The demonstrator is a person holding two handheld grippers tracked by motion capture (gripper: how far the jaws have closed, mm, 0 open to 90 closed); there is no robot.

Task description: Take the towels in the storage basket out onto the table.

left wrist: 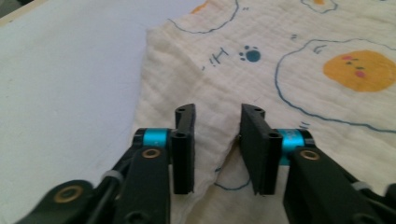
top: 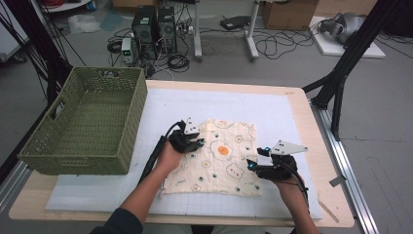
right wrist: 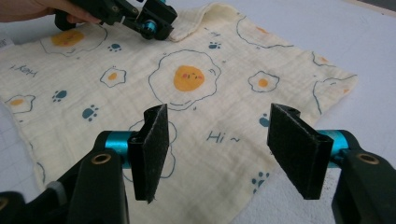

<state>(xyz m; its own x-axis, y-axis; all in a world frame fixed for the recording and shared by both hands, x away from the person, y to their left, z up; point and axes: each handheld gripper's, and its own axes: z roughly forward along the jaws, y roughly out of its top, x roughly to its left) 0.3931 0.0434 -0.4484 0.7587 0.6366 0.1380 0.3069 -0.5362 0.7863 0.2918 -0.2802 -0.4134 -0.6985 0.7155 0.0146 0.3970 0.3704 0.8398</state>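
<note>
A cream cloth printed with fried eggs and paw marks lies mostly flat on the white mat. My left gripper sits at the cloth's upper left edge. In the left gripper view its jaws stand open on either side of a raised crease of cloth. The right gripper view shows that gripper with the cloth edge curled up beside it. My right gripper is over the cloth's right edge, and its jaws are wide open above the cloth with nothing between them.
A green woven basket stands on the table's left side, close to the left forearm. The white mat covers most of the wooden table. Stands, cables and computer boxes are on the floor beyond.
</note>
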